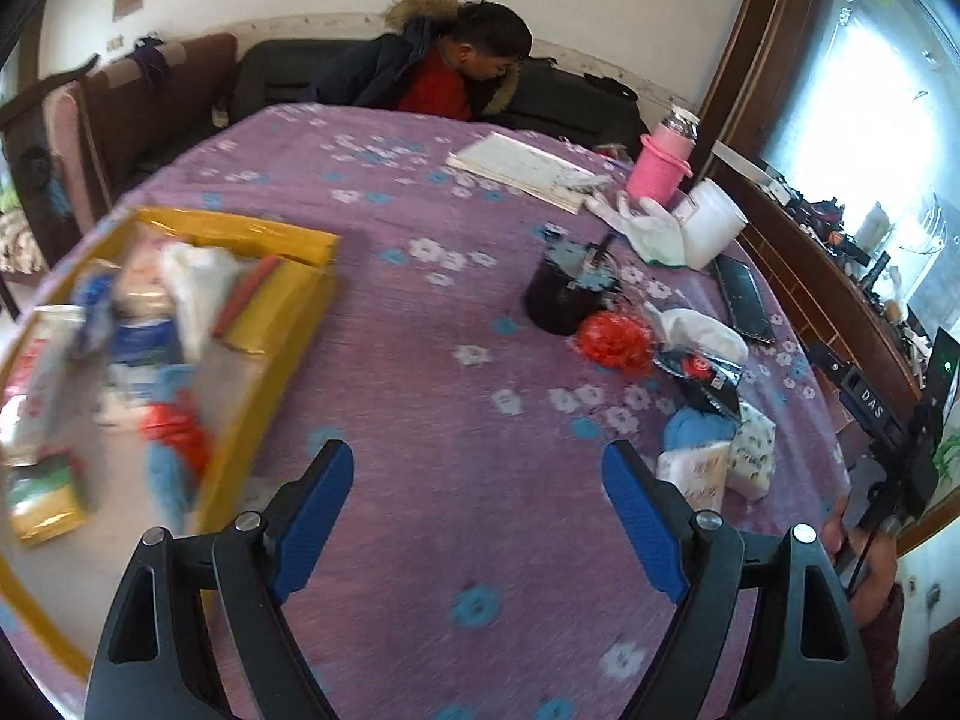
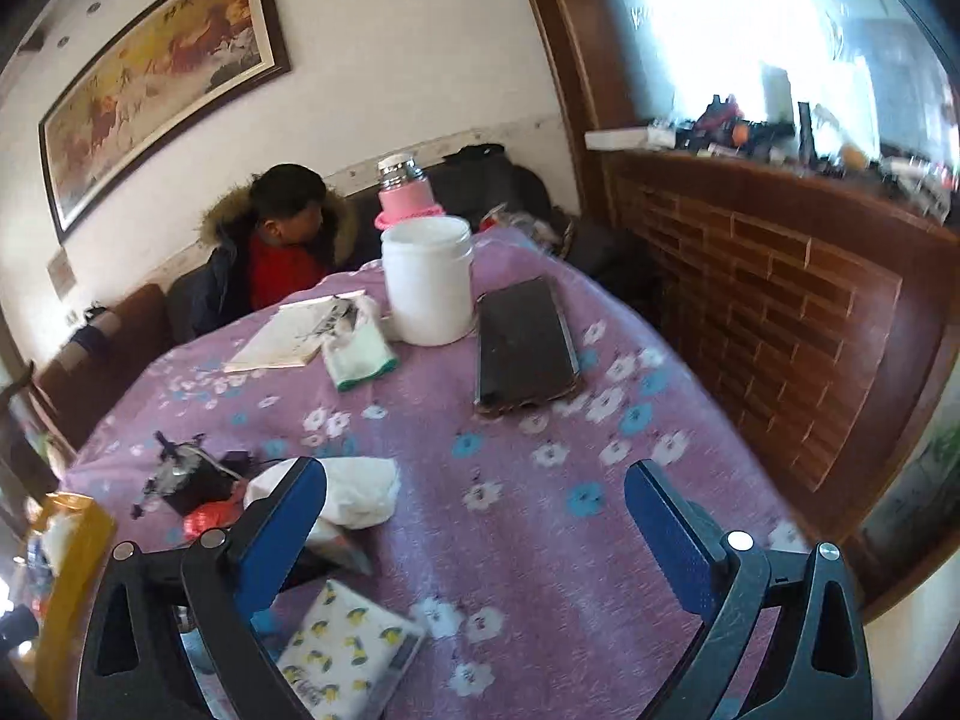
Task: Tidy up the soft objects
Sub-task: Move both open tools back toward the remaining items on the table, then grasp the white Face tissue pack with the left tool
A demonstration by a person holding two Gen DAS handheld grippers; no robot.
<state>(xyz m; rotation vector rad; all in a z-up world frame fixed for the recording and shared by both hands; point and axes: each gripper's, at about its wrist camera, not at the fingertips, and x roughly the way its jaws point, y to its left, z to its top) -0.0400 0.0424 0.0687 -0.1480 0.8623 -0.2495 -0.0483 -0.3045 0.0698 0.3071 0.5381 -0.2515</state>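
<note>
My left gripper (image 1: pixel 477 504) is open and empty above the purple flowered tablecloth (image 1: pixel 432 360). To its left a yellow box (image 1: pixel 276 240) holds several soft packs, blurred. To its right lie a blue yarn ball (image 1: pixel 696 429), a white tissue pack (image 1: pixel 693 471), a lemon-print tissue pack (image 1: pixel 753 450), a red mesh bundle (image 1: pixel 615 342), a white cloth (image 1: pixel 705 330) and a black packet (image 1: pixel 705 375). My right gripper (image 2: pixel 474 531) is open and empty over the cloth. The lemon-print pack (image 2: pixel 345 654) lies just below its left finger, the white cloth (image 2: pixel 360 495) beside it.
A black cup (image 1: pixel 567 291) stands mid-table. At the far side are a white jar (image 2: pixel 427 282), a pink bottle (image 2: pixel 403 192), a white glove (image 2: pixel 359 357), a booklet (image 2: pixel 288 336) and a black phone case (image 2: pixel 522 348). A person (image 1: pixel 456 69) sits on the sofa behind. A brick-faced counter (image 2: pixel 780 300) is on the right.
</note>
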